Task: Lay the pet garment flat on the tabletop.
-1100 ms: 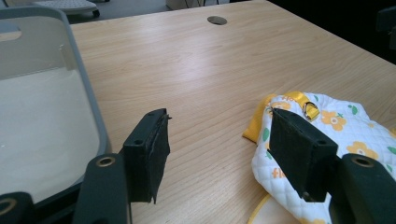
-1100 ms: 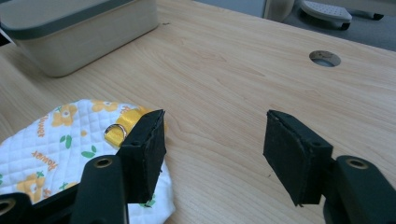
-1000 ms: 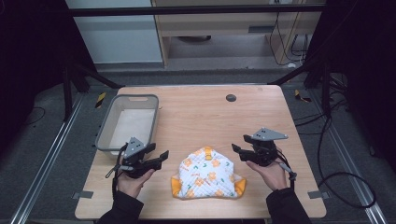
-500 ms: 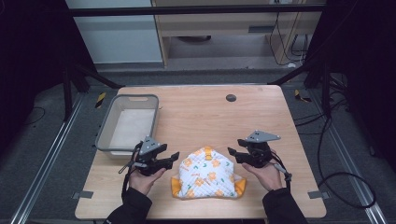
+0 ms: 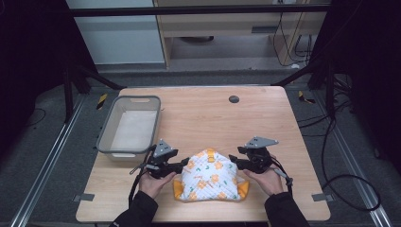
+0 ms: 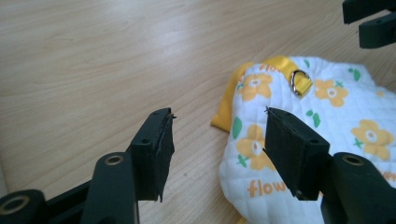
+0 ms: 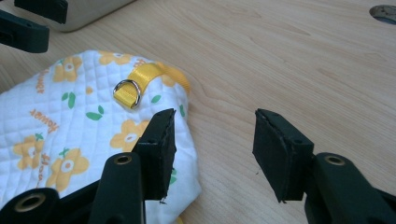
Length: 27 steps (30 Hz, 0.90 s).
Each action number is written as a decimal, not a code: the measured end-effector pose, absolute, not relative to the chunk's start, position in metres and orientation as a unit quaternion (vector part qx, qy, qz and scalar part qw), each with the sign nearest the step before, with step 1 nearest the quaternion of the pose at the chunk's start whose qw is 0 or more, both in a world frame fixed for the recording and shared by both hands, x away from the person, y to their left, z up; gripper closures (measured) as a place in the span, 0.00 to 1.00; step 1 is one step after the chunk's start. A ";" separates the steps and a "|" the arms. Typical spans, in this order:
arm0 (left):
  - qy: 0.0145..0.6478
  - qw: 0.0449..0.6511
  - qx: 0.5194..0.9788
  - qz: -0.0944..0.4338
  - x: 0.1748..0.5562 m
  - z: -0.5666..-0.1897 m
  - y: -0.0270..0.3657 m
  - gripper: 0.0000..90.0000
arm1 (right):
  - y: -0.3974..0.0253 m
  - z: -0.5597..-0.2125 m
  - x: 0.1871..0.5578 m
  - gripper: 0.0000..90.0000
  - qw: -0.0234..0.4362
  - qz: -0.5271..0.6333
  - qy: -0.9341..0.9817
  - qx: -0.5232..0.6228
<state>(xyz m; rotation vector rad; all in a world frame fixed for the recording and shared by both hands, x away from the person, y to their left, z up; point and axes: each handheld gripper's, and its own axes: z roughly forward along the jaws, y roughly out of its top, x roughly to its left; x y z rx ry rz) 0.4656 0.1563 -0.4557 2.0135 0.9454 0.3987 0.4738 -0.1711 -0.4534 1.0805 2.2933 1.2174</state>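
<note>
The left claw (image 5: pixel 182 165) is released, its jaws spread at the left edge of the quilted flower-print garment (image 5: pixel 210 176), with one jaw over the fabric and the other over bare wood. The right claw (image 5: pixel 234 162) is likewise released, its jaws straddling the garment's right edge. Nothing is gripped.

The garment is laid flat at the near centre of the worktop (image 5: pixel 265 123), with yellow trim at its corners and a yellow strap with a metal D-ring (image 7: pixel 127 93) at its far end.

No grasp is judged to have been made yet; closing on both edges and any handling remain.

A grey bin (image 5: pixel 130 125) stands at the far left, just beyond the left claw. No obstruction is seen between claws and garment.
</note>
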 end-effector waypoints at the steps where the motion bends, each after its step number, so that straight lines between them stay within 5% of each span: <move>1: 0.377 0.422 0.809 0.158 0.466 -0.458 0.155 0.47 | -0.170 -0.455 0.474 0.55 0.164 0.426 0.805 0.378; 14: 0.364 0.394 0.833 0.133 0.469 -0.474 0.144 0.52 | -0.162 -0.472 0.480 0.60 0.137 0.403 0.825 0.372; 27: 0.366 0.392 0.838 0.100 0.470 -0.476 0.143 0.86 | -0.151 -0.481 0.480 0.81 0.100 0.391 0.843 0.357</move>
